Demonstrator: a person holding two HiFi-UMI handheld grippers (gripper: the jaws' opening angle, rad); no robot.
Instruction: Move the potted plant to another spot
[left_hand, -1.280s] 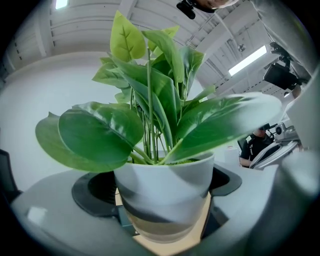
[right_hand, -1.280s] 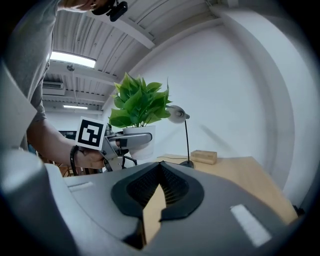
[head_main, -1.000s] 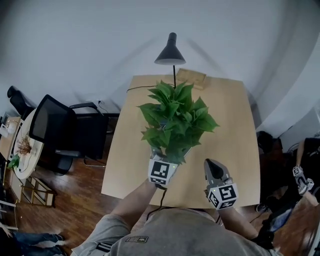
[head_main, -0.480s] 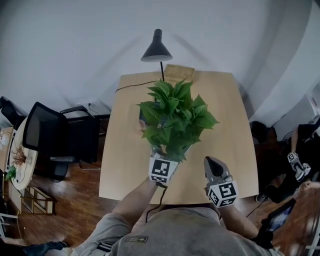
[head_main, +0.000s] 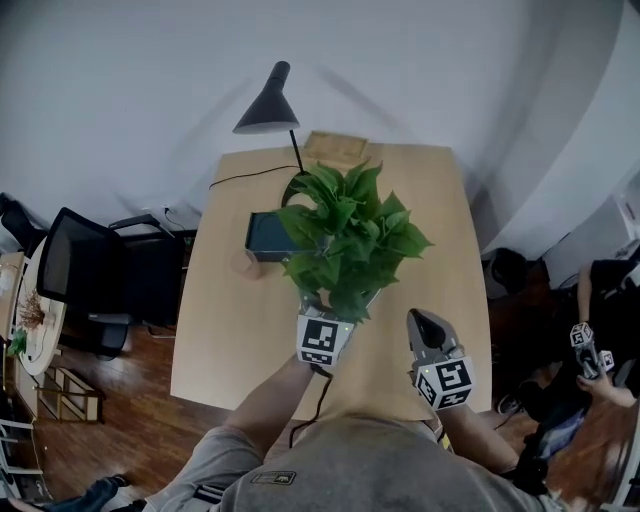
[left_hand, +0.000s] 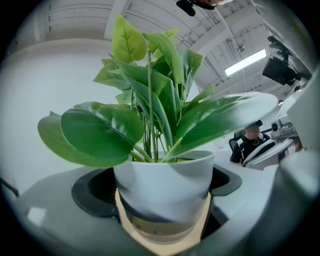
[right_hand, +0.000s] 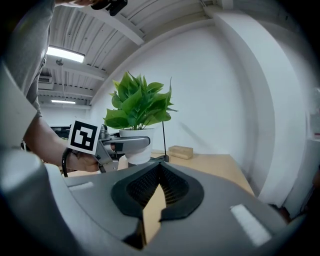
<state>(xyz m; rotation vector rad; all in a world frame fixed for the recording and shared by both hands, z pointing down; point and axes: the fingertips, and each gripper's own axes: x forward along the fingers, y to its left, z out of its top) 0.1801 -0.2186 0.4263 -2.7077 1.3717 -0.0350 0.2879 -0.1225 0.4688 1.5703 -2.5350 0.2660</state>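
A leafy green potted plant (head_main: 347, 238) in a white pot (left_hand: 165, 175) sits between the jaws of my left gripper (left_hand: 161, 192), which is shut on the pot. In the head view the left gripper (head_main: 328, 318) is at the near middle of the wooden table (head_main: 430, 220), its jaws partly under the leaves. My right gripper (head_main: 421, 323) is to the right of the plant, shut and holding nothing (right_hand: 160, 174). The right gripper view shows the plant (right_hand: 138, 101) and the left gripper (right_hand: 117, 145) off to the left. Whether the pot's base touches the table is hidden.
A black desk lamp (head_main: 268, 100) stands at the table's far edge with a wooden block (head_main: 335, 148) beside it. A dark box (head_main: 268, 235) lies left of the plant. A black office chair (head_main: 75, 270) stands to the left of the table, and a person (head_main: 595, 340) is at the far right.
The table, lamp and block slid left in the head view while both grippers and the plant kept their place in the frame. The dark box came out from behind the leaves.
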